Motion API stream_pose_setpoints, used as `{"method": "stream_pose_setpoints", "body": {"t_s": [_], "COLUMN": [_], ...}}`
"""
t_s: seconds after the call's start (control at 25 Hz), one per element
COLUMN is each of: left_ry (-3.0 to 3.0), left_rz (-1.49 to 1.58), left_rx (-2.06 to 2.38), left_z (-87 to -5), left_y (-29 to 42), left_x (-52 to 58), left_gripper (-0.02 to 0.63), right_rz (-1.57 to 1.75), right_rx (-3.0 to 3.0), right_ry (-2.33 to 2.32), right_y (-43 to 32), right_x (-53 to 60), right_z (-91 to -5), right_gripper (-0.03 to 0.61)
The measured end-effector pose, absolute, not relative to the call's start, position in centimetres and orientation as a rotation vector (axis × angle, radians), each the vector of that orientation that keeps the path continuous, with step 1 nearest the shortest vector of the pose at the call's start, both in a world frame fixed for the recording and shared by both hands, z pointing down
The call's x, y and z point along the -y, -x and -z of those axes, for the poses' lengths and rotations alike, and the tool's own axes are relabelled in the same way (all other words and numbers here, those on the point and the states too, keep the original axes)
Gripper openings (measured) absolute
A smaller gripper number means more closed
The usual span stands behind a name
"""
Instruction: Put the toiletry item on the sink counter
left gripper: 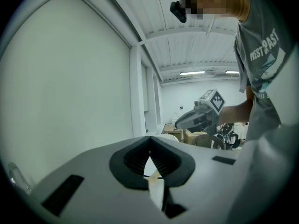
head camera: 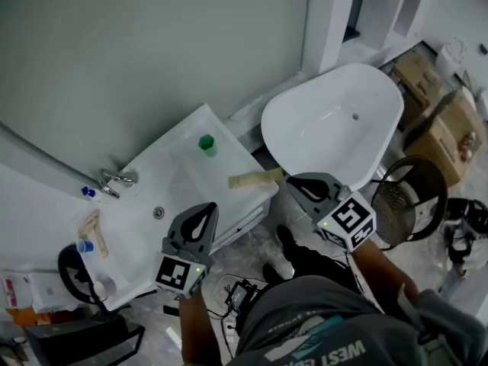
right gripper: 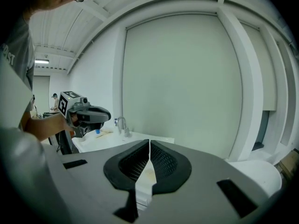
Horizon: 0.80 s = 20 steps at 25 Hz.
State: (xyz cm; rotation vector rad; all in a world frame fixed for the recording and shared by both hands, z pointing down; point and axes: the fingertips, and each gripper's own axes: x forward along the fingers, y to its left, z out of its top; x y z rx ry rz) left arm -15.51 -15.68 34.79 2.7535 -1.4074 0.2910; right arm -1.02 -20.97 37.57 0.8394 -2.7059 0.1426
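A tan oblong toiletry item (head camera: 255, 178) lies flat on the right edge of the white sink counter (head camera: 179, 170). My right gripper (head camera: 293, 181) is shut and empty, its tips just off the item's right end. In the right gripper view the jaws (right gripper: 149, 144) meet, and the tan item (right gripper: 148, 174) shows below them. My left gripper (head camera: 209, 207) hovers over the counter's front edge, also shut with nothing in it. In the left gripper view its tips (left gripper: 150, 139) touch. A small green bottle (head camera: 207, 144) stands further back on the counter.
A faucet (head camera: 114, 180) and drain (head camera: 158, 213) sit at the counter's left, with blue caps (head camera: 88, 192), tan strips (head camera: 93, 231) and a cup (head camera: 103, 287). A white bathtub (head camera: 335, 120) stands right of the counter. Beyond it are cardboard boxes (head camera: 450, 136) and a round wire stool (head camera: 404, 197).
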Motion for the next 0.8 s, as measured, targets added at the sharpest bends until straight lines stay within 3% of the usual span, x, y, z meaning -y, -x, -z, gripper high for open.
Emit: {"method": "stream_pose_setpoints", "body": {"t_s": [0.8], "left_ry": [-2.57], "left_rz": [-0.339], "left_rx": [1.419], "left_z": [-41.5], "left_y": [17.2], "left_x": [24.2], "left_gripper": [0.003], "right_rz": [-0.4], "right_rx": [2.569], "right_ry": [-0.807], "right_y": [2.1], "right_x": [30.3], "right_z": [-49.9], "right_gripper": [0.032]}}
